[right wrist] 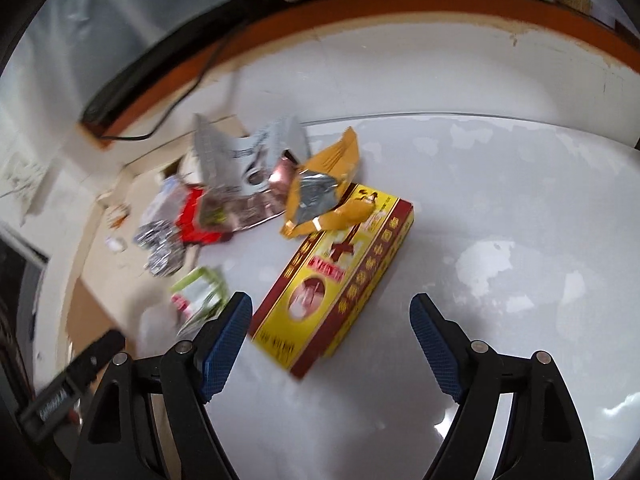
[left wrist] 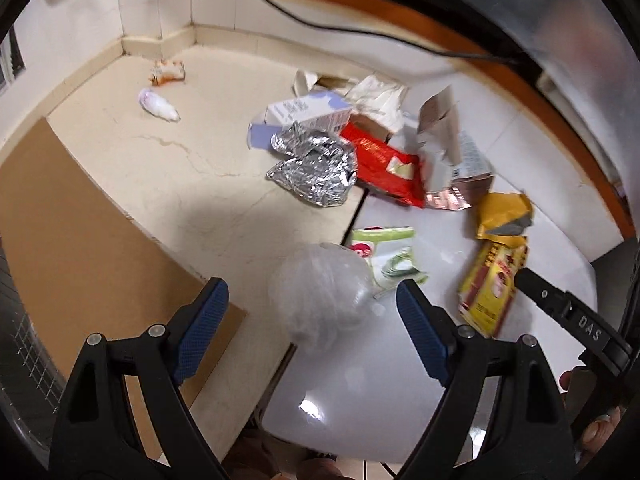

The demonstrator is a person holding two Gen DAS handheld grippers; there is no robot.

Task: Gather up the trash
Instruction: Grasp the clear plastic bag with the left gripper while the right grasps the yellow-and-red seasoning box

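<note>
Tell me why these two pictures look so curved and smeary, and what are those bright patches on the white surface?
Both views come through fisheye lenses, so the walls and edges bow. The right wrist view is smeared by motion: the yellow box and the foil wrapper blur. The left wrist view is sharper; the foil wrapper stays crisp, with a soft shadow on the cream counter. The patches are glare on the glossy white surface.

Glossy white tabletop (right wrist: pixel 500 208) bears yellow box (right wrist: pixel 336 280) and wrappers (left wrist: pixel 384 168).

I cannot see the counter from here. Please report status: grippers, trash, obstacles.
Left gripper open above clear plastic bag. Right gripper open, empty, over yellow-red box. Trash pile uncollected on white surface. Nothing blocking.
</note>
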